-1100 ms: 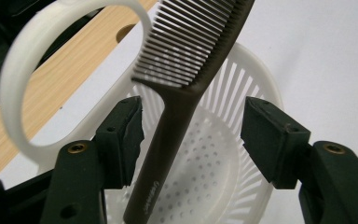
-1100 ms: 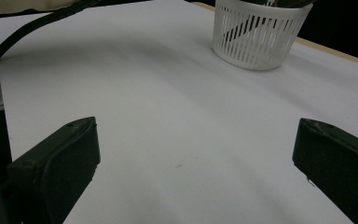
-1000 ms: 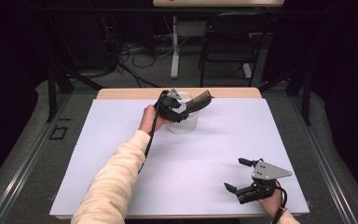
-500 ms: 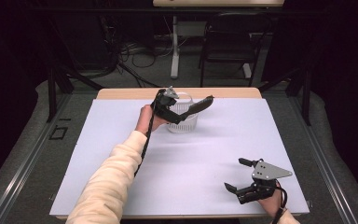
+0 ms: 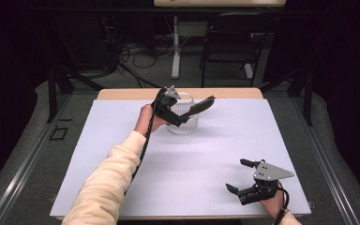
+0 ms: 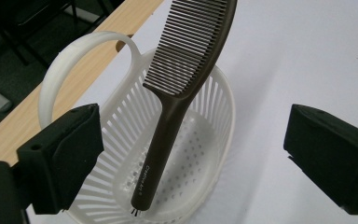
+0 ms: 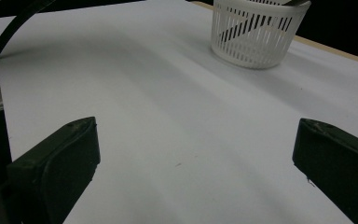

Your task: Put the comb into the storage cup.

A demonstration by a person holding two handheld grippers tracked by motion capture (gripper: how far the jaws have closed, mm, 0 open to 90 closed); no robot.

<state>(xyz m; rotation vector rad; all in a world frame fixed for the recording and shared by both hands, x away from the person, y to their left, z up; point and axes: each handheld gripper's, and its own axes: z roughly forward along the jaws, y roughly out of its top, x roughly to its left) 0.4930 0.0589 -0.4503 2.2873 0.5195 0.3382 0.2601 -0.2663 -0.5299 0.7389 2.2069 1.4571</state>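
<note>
A dark brown comb [image 6: 168, 126] stands handle-down in a white slatted basket [image 6: 216, 140], its toothed end leaning out over the rim. My left gripper [image 6: 196, 140] hangs just above the basket, and its jaws have just been opening. They now stand wide on either side of the comb, not touching it. From above, the basket [image 5: 183, 124] sits at the back middle of the table with the comb [image 5: 202, 105] pointing right and the left gripper [image 5: 179, 118] over it. My right gripper [image 5: 235, 175] rests open near the front right; the basket [image 7: 256, 39] stands far ahead of it.
A white sheet [image 5: 206, 150] covers the table, with a wooden strip [image 5: 122, 93] along the far edge. The basket's loop handle [image 6: 74, 56] rises on the side toward that strip. Beyond the table stand a chair [image 5: 229, 47] and floor cables [image 5: 136, 51].
The left gripper's jaws have spread apart and let go of the comb, which now leans in the basket. The left hand has lifted slightly. The right gripper has stayed put.
</note>
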